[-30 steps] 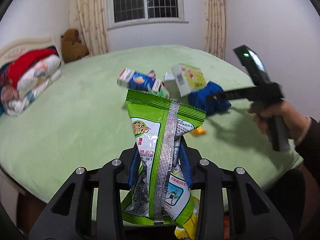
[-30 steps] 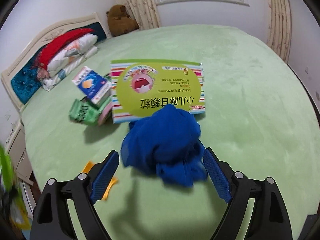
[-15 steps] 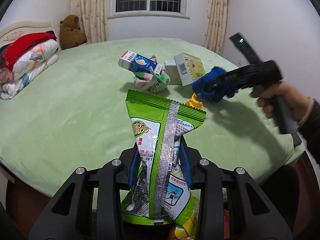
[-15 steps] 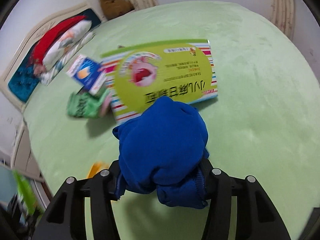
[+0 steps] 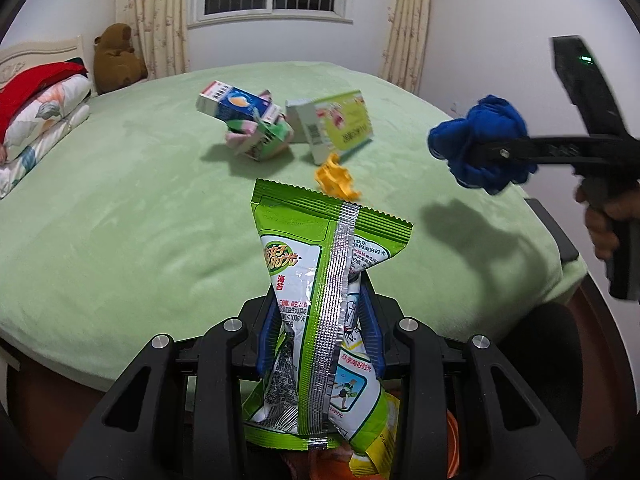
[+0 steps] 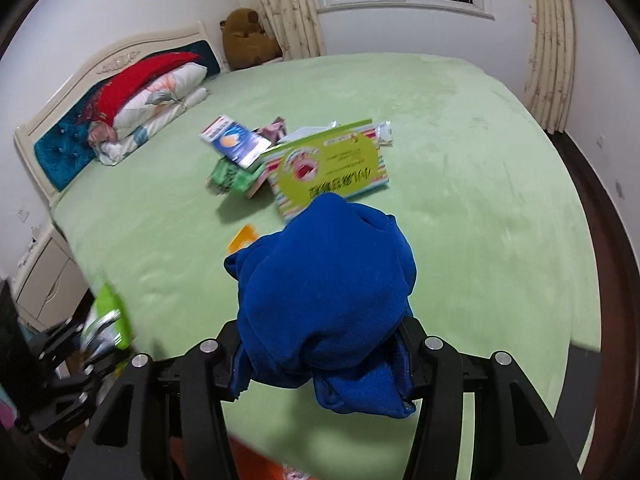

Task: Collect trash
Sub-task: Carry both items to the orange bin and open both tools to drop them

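Note:
My left gripper (image 5: 320, 320) is shut on a green snack packet (image 5: 320, 280) and holds it upright over the near edge of the bed. My right gripper (image 6: 324, 356) is shut on a crumpled blue cloth (image 6: 328, 292), lifted above the bed; it also shows in the left wrist view (image 5: 484, 148) at the right. On the green bedspread lie a blue-and-white carton (image 5: 236, 104), a green-and-pink crumpled pack (image 5: 260, 140), a lime-green medicine box (image 5: 336, 124) and an orange scrap (image 5: 336, 178).
Folded bedding and a red blanket (image 6: 152, 100) lie by the headboard (image 6: 60, 136). A brown teddy bear (image 6: 248, 36) sits in the far corner. A white nightstand (image 6: 44, 280) stands at the left. Something orange (image 5: 460, 440) shows below my left gripper.
My right gripper closed on the blue cloth and lifted it off the bed, back toward the near edge. My left gripper keeps hold of the snack packet.

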A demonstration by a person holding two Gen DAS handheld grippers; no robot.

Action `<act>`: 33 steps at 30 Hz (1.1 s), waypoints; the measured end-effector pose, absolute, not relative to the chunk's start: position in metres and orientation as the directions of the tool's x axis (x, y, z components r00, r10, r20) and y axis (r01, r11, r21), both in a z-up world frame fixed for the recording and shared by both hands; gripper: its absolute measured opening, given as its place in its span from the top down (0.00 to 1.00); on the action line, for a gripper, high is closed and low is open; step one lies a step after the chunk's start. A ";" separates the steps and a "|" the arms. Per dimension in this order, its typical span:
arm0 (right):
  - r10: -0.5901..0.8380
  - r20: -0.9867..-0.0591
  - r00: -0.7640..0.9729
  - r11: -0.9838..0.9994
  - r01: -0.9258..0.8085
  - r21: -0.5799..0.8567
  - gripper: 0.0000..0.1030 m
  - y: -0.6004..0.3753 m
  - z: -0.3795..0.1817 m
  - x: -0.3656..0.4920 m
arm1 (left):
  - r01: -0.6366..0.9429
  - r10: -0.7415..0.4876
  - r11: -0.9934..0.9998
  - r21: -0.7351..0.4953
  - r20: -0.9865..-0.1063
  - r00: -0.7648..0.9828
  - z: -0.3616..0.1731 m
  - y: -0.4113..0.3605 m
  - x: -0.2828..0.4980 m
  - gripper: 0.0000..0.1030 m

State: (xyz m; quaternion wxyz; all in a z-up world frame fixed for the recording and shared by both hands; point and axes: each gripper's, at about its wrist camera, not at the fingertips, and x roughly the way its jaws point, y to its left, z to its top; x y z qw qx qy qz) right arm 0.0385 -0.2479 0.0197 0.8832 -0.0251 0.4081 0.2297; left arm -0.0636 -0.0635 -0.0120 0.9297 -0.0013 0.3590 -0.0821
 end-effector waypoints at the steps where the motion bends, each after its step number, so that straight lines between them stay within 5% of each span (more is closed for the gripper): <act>1: 0.388 -0.731 0.561 0.891 -0.431 0.143 0.48 -0.248 0.018 0.029 | 0.159 -0.158 0.985 -0.062 -0.672 0.724 -0.014 -0.066 -0.065 0.66; 20: 0.384 -0.790 0.478 0.836 -0.544 0.077 0.47 -0.252 -0.048 -0.101 | 0.246 -0.148 0.969 0.001 -0.796 0.587 -0.069 -0.100 -0.110 0.66; 33: 0.315 -0.894 0.320 0.793 -0.607 0.062 0.47 -0.237 -0.119 -0.124 | 0.324 -0.128 0.946 0.001 -0.918 0.376 -0.154 -0.108 -0.131 0.66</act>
